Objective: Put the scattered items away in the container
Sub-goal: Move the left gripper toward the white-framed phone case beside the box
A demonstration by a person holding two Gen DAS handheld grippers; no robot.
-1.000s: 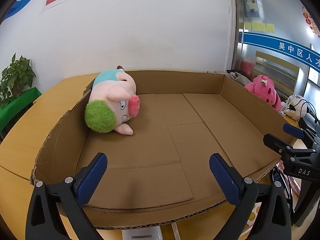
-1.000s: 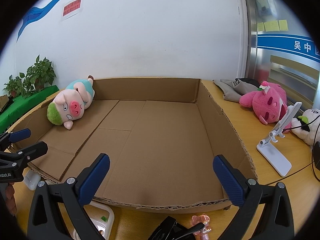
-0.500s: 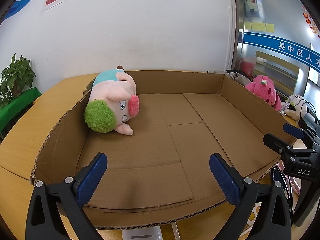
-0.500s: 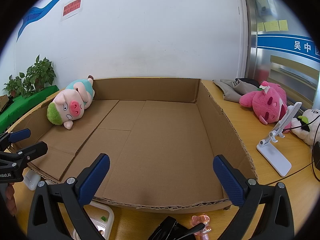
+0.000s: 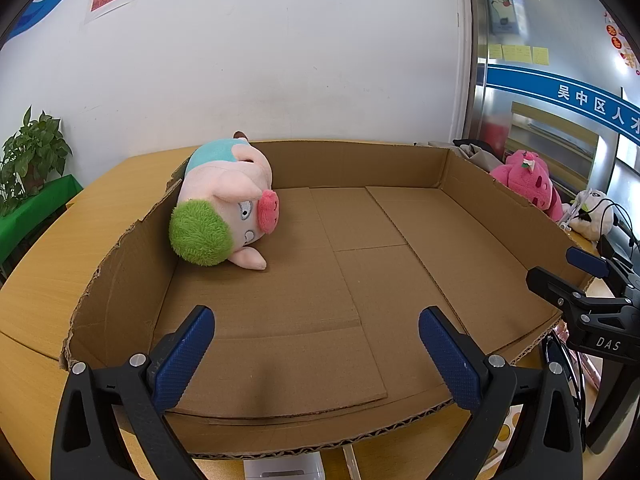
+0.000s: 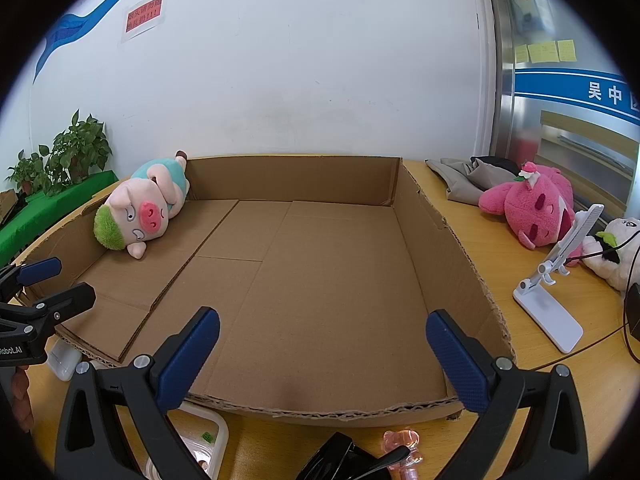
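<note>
Wood-grain tabletop (image 6: 472, 248) runs under everything I can see, pale yellow and curved at its far edge, with a white wall (image 5: 280, 60) behind it and a red notice (image 6: 145, 15) stuck high on that wall. My left gripper (image 5: 316, 354) is spread wide with nothing between its blue pads, hovering over the near edge of the cardboard box (image 5: 472, 216); my right gripper (image 6: 322, 354) is just as wide apart and empty. One pig plush (image 5: 224, 212) with green hair lies on its side inside the box, against the left wall. A pink plush (image 6: 532, 208) lies on the table outside the box to the right, near a white phone stand (image 6: 552, 300) and grey cloth (image 6: 468, 174). Potted plants (image 6: 64, 156) stand on a green surface at the left.
</note>
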